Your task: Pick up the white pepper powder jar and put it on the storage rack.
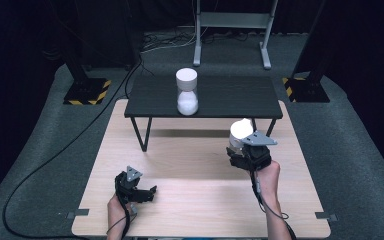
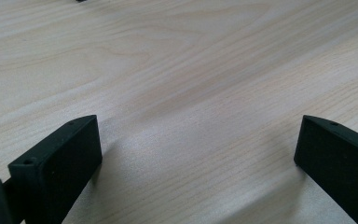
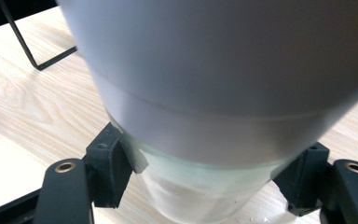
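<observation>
A light wooden table (image 1: pixel 190 200) is seen, and places are given from it; on its far part a low black bench (image 1: pixel 230 95) is set on thin dark legs; on the bench's top, near the middle, a white-lidded jar (image 1: pixel 187 92) of white powder is stood upright; a second white-capped jar (image 1: pixel 240 134) is held above the table's right part, just in front of the bench, clamped at its clear body between the jaws of the right gripper (image 1: pixel 242 150); over the table's near left part the left gripper (image 1: pixel 147 192) is held, its jaws spread wide and nothing gripped, bare wood being seen between them in the left gripper view.
</observation>
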### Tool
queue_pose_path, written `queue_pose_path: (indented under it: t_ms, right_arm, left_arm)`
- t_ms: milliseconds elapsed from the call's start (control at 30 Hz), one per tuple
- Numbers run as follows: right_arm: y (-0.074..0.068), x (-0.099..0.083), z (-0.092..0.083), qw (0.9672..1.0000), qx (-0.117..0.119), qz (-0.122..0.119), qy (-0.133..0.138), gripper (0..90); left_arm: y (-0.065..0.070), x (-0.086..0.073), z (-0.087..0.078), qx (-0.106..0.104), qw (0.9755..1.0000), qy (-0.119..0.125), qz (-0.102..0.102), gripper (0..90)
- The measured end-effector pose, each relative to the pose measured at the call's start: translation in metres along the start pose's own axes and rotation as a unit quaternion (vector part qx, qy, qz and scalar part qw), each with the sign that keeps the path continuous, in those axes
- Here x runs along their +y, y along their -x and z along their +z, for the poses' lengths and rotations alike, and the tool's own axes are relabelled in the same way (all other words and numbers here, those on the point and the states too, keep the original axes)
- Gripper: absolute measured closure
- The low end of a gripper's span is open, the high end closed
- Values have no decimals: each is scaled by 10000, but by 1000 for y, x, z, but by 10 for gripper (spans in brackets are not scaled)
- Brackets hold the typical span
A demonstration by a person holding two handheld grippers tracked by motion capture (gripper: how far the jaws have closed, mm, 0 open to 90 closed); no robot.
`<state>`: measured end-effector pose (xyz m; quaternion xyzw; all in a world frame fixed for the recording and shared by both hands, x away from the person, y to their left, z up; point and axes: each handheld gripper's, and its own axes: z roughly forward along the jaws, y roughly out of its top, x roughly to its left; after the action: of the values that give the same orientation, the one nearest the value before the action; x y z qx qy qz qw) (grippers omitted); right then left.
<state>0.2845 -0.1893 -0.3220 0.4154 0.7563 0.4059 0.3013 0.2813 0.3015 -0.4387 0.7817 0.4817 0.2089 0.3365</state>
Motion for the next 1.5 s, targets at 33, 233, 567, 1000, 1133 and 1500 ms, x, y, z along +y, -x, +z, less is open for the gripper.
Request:
queue_pose_path:
  t_ms: [33, 233, 567, 1000, 1133, 1500]
  right_arm:
    - [0, 2, 0, 10000, 4, -18, -2, 302]
    - [1, 10, 2, 10000, 39, -76, 12, 302]
    - [7, 24, 4, 9999, 144, -57, 47, 303]
    - [17, 42, 8, 9997, 218, -89, -47, 303]
    - [20, 48, 7, 9996, 238, -108, -63, 303]
    - [25, 58, 7, 9995, 297, -104, -85, 303]
  left_arm:
    - [0, 0, 0, -3, 10000, 0, -2, 5]
    - [1, 0, 0, 17, 10000, 8, 26, 6]
    - [2, -1, -1, 32, 10000, 18, 37, 6]
    - [2, -1, -1, 33, 10000, 19, 39, 6]
    - [2, -1, -1, 34, 10000, 18, 39, 6]
    - [2, -1, -1, 37, 10000, 21, 42, 6]
